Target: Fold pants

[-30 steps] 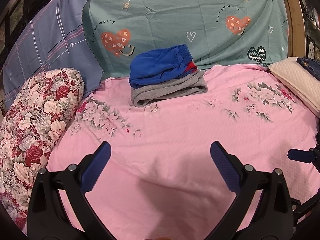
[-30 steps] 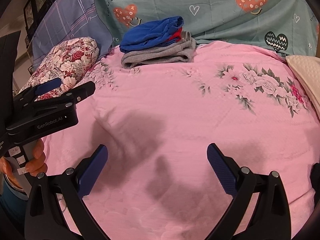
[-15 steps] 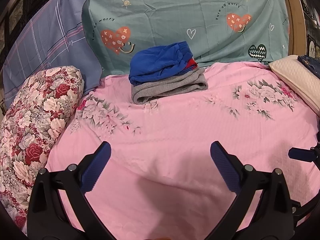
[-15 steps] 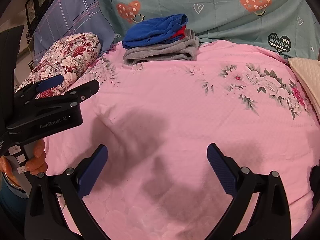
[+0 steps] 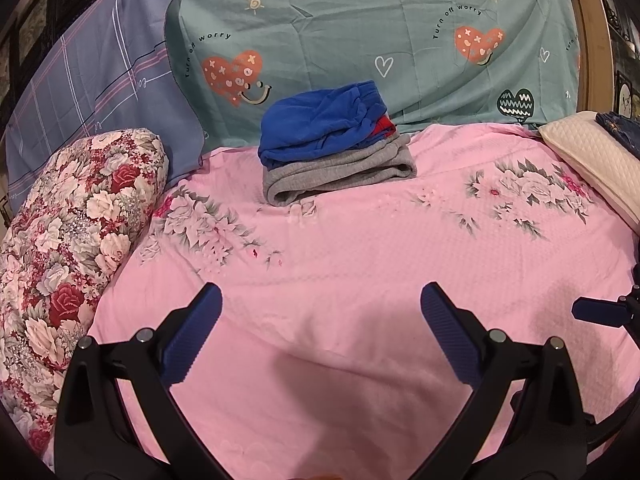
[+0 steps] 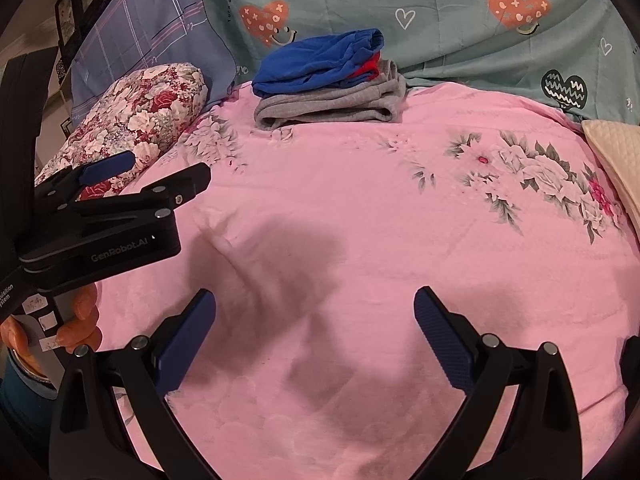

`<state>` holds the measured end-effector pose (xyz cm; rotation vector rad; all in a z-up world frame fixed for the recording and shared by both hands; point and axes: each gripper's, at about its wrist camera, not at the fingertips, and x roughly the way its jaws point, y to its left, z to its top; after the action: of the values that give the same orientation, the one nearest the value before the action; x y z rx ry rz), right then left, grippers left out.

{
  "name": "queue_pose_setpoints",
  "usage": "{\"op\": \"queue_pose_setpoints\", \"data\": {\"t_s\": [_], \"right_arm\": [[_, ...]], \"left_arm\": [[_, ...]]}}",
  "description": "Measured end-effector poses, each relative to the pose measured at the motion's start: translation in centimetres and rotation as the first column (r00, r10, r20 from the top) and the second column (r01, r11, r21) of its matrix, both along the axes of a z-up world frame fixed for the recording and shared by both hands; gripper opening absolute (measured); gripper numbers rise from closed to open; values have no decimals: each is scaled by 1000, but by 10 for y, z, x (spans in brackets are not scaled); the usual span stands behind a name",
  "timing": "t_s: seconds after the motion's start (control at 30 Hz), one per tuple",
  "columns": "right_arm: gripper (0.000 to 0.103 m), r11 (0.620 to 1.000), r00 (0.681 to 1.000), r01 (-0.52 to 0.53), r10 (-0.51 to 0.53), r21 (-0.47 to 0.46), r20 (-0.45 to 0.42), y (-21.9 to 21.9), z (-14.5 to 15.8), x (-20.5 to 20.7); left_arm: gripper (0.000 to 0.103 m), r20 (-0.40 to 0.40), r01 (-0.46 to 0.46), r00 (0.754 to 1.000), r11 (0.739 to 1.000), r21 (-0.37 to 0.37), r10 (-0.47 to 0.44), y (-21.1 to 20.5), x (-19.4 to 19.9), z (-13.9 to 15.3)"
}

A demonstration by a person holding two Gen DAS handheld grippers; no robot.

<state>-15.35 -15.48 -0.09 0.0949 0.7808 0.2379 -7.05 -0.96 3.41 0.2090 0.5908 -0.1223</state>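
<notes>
The pink floral bedspread (image 5: 360, 264) is unchanged since the earlier frames and bare in front. The folded pants stack (image 5: 334, 146), blue over grey, remains at its far edge against the teal sheet (image 5: 360, 20). Left gripper (image 5: 320, 332) and right gripper (image 6: 314, 334) still hover with jaws spread apart, empty, positions barely altered.

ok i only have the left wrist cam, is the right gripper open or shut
Observer: Open. The right gripper has its jaws spread wide over the pink sheet, with nothing between them.
Operator: and what's holding my left gripper
Observer: A hand is wrapped around the handle under the left gripper; the right wrist view sees it from the side.
</notes>
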Motion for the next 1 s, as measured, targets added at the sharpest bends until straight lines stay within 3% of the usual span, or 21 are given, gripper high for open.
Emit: {"op": "queue_pose_setpoints", "data": {"t_s": [1.0], "right_arm": [[100,1000,1000,-10,10,-4,-7,5,-7,-2]], "left_arm": [[101,-14,-11,1000,1000,-5,11,0,0,-4]]}}
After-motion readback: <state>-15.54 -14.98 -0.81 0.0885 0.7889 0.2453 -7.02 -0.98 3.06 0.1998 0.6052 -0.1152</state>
